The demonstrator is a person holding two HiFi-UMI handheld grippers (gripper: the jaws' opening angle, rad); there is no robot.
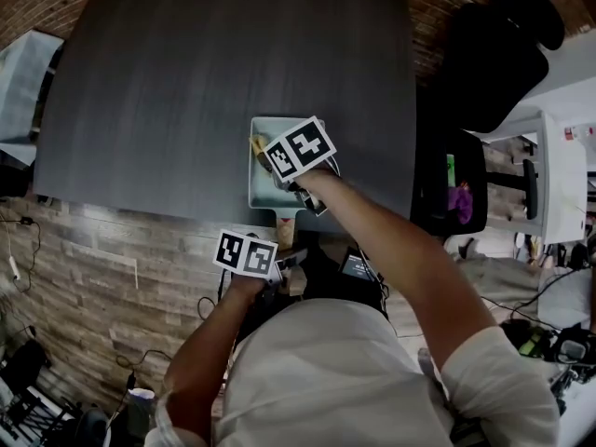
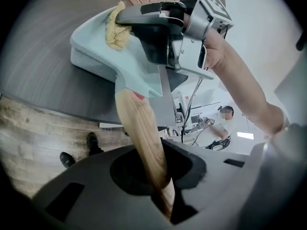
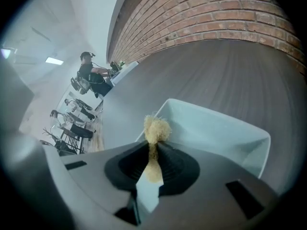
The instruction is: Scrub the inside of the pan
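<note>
Pan point(image 1: 261, 194) on table point(image 1: 186, 82), at edge nearest you. Handle point(image 2: 141, 133) juts off edge toward you, between jaws of your left gripper point(image 2: 160, 176). Your right gripper point(image 3: 152, 159) over pan, scrubber point(image 3: 156, 128) between its jaws.

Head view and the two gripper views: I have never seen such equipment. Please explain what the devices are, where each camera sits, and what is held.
There is no robot here: a person holds a two-fingered tool in each hand. The head view looks down from the person's head. Each gripper view rides on one tool and looks along it. On the dark table a pale square pan stands at the near edge. The left gripper clamps its wooden handle. The right gripper pinches a yellowish fibrous scrubber at the pan.
</note>
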